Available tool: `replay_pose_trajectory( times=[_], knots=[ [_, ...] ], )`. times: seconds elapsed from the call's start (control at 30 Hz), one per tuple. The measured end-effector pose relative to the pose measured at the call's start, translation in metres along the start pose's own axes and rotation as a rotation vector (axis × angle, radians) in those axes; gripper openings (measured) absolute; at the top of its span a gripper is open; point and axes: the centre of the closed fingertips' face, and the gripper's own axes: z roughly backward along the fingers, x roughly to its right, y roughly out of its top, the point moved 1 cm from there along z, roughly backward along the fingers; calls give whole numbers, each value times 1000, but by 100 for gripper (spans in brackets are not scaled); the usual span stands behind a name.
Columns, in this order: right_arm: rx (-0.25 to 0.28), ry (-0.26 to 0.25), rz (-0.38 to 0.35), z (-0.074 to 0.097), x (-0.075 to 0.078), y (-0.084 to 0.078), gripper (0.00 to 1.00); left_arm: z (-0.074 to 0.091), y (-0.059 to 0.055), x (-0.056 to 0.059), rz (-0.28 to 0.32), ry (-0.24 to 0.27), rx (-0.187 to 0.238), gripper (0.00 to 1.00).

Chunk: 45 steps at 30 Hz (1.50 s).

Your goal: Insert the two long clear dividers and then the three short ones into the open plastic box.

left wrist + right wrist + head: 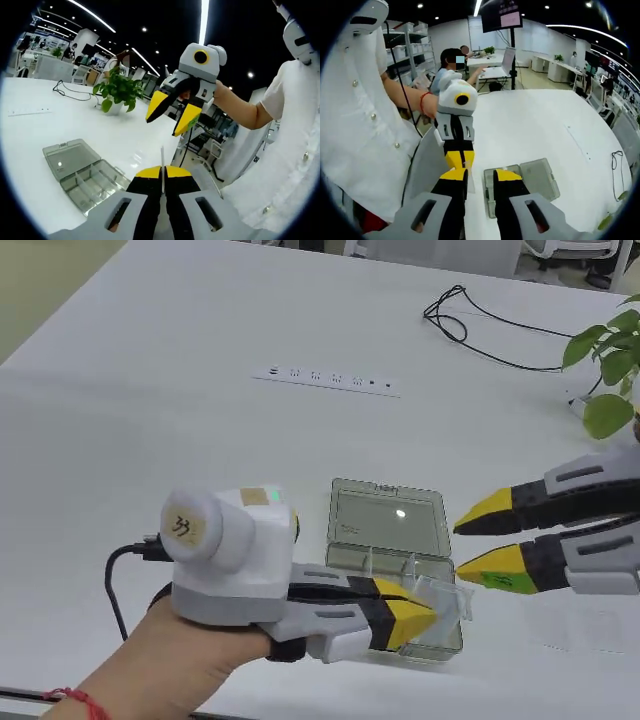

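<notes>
Open plastic box (388,522) lay on the white table (150,390). The left gripper (420,615), at the box's near right corner, had its jaws clamped on a clear divider (450,598), possibly a short one. The right gripper (458,550), just right of the box, held its jaws apart and empty.

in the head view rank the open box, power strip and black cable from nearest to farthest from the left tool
1. Open box, right at the tip of the left tool, which grips a clear divider.
2. Power strip, mid-table beyond the box.
3. Black cable, far back toward the right.
</notes>
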Motion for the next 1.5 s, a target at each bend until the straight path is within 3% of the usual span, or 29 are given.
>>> replay_pose_trajectory(
  times=[0.33,0.73,1.03,1.5],
  knots=[
    [-34,153,5,-11,-24,-2,14,4,0,9,-70,-47,-6,0],
    [-89,238,36,-18,-39,-7,8,4,-1,15,-123,-76,-7,0],
    [-116,267,61,-21,-44,-9,3,6,-4,18,-151,-82,-21,0],
    [-132,266,70,-28,-46,-10,3,9,-9,16,-169,-61,-34,0]
  ],
)
